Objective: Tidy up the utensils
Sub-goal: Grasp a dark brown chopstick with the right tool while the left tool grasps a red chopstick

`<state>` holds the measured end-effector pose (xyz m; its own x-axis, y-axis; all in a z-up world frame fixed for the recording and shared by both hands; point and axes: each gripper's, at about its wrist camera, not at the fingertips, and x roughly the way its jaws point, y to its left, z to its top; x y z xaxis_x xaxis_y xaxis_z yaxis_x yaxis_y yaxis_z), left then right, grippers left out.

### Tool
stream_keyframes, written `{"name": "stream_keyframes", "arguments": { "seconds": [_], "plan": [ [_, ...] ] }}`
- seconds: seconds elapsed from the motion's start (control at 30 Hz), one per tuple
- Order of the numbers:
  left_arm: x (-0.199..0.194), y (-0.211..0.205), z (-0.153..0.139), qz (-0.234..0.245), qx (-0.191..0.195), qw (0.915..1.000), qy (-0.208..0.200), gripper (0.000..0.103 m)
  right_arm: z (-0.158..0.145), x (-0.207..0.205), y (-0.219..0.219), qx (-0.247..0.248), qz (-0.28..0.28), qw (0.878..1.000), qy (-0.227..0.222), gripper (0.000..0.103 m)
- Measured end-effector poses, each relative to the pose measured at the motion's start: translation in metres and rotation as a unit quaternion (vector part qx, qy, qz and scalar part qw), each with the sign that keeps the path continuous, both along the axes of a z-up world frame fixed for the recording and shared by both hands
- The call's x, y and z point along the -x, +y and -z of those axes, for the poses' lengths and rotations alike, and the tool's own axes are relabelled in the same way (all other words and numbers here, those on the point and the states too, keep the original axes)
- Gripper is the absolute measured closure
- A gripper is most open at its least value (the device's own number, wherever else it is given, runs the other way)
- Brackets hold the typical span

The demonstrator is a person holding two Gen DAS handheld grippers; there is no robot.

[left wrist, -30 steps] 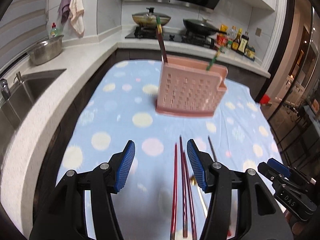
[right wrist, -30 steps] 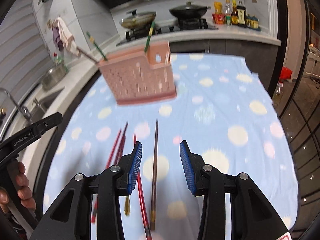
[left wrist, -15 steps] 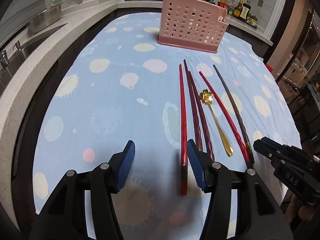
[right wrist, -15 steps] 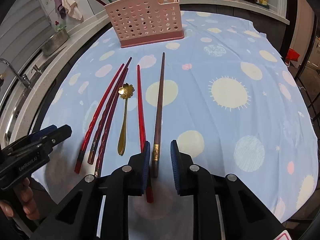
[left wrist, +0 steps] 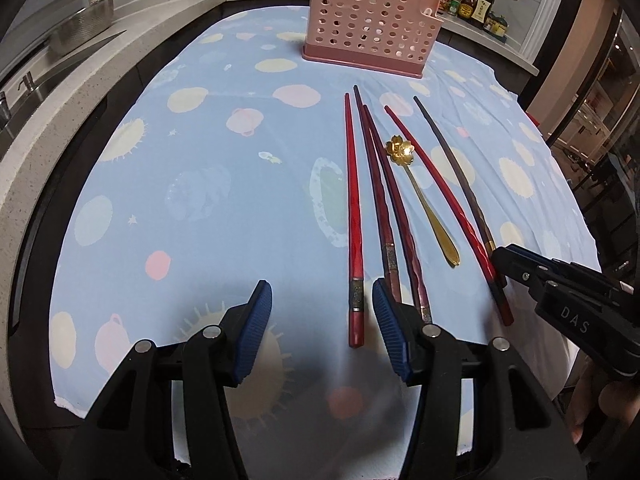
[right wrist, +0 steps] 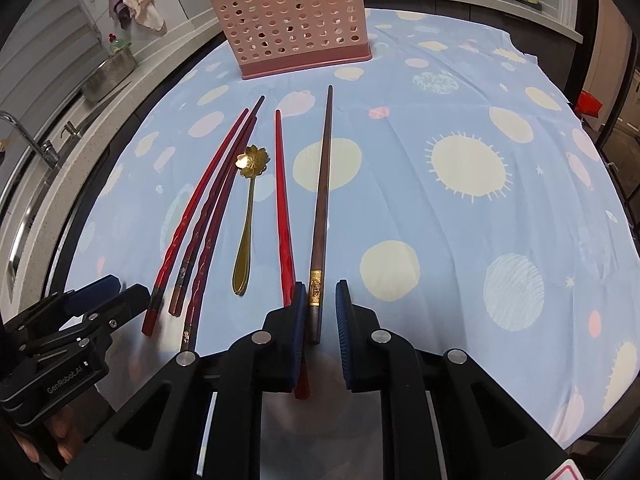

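Chopsticks lie fanned on the bench's blue spotted cloth (right wrist: 460, 92), and the right gripper (right wrist: 320, 312) has dropped low over them since a second ago; its jaws are closing around the gold-banded end of the brown chopstick (right wrist: 322, 200), a gap showing on its right side. The left gripper (left wrist: 322, 328), jaws apart, now straddles the near end of the leftmost red chopstick (left wrist: 354, 220). A gold flower-bowled spoon (right wrist: 248, 216) lies among them. The pink holder (right wrist: 296, 20) stands far off, with open cloth to the right
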<state>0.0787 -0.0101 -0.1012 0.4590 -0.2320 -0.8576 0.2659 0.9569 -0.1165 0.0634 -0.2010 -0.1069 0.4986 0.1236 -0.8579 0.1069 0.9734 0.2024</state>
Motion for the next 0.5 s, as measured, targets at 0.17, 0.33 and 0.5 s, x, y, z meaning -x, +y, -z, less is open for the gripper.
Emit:
{"name": "stream_keyframes", "arguments": {
  "seconds": [0.17, 0.33, 0.5],
  "plan": [
    [0.0008, -0.0009, 0.0066, 0.003, -0.001, 1.0, 0.009, 0.058, 0.004, 0.0007, -0.0025, 0.0, 0.002, 1.0, 0.004, 0.092],
    [-0.0009, 0.0007, 0.0086, 0.001, -0.002, 1.0, 0.01, 0.063, 0.0052, 0.003, -0.0045, 0.0, 0.004, 1.0, 0.005, 0.095],
    [-0.001, -0.0004, 0.0089, 0.004, -0.009, 0.9999, 0.005, 0.073, 0.0055, 0.0037, -0.0037, 0.001, 0.004, 1.0, 0.005, 0.096]
  ]
}}
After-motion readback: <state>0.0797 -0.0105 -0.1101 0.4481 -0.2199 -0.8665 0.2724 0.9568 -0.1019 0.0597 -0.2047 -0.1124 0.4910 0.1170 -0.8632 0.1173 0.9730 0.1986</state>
